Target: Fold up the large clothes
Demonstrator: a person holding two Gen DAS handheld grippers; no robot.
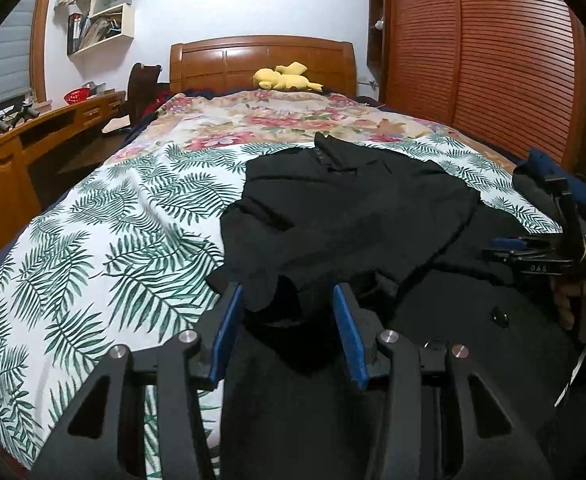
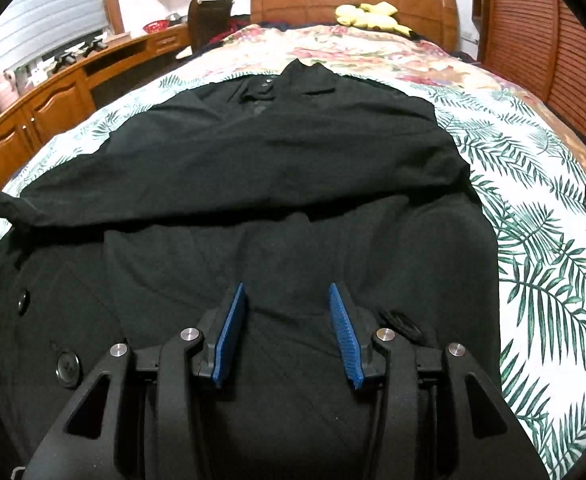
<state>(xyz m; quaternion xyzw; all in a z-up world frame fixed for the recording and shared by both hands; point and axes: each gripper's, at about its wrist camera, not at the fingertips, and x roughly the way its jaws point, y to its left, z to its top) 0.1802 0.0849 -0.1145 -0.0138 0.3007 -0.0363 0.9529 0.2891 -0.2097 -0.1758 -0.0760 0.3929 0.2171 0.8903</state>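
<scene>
Bedroom light falls flat on a bed (image 1: pixel 105 248) spread with a palm-leaf sheet, and my two grippers work over a black coat (image 2: pixel 277 168) laid out on it.

My left gripper (image 1: pixel 289 304) has its blue pads standing apart, and a bunched end of black cloth, a sleeve end as far as I can tell, sits between them; whether the pads press on it I cannot tell. From that gripper the coat spreads toward twelve and one o'clock, its collar (image 1: pixel 333 152) at the far end. At three o'clock I see my right gripper (image 1: pixel 505 250) from the side, over the coat's right part, with my hand (image 1: pixel 585 300) on its handle and a dark blue sleeve above it.

My right gripper (image 2: pixel 289 308) is open, its blue pads apart with only the flat coat body showing beyond them. One sleeve (image 2: pixel 141 200) lies folded across the coat from about one o'clock to nine o'clock, its cuff reaching the left edge of the view. Two dark buttons (image 2: pixel 68 366) show at eight o'clock.

Farther out at twelve, a floral quilt (image 2: pixel 333 48) covers the head of the bed, a yellow plush toy (image 1: pixel 283 78) rests against the wooden headboard (image 1: pixel 261 60). A wooden desk (image 1: pixel 17 148) runs along at ten o'clock, and a slatted wardrobe (image 1: pixel 485 52) stands at two o'clock.
</scene>
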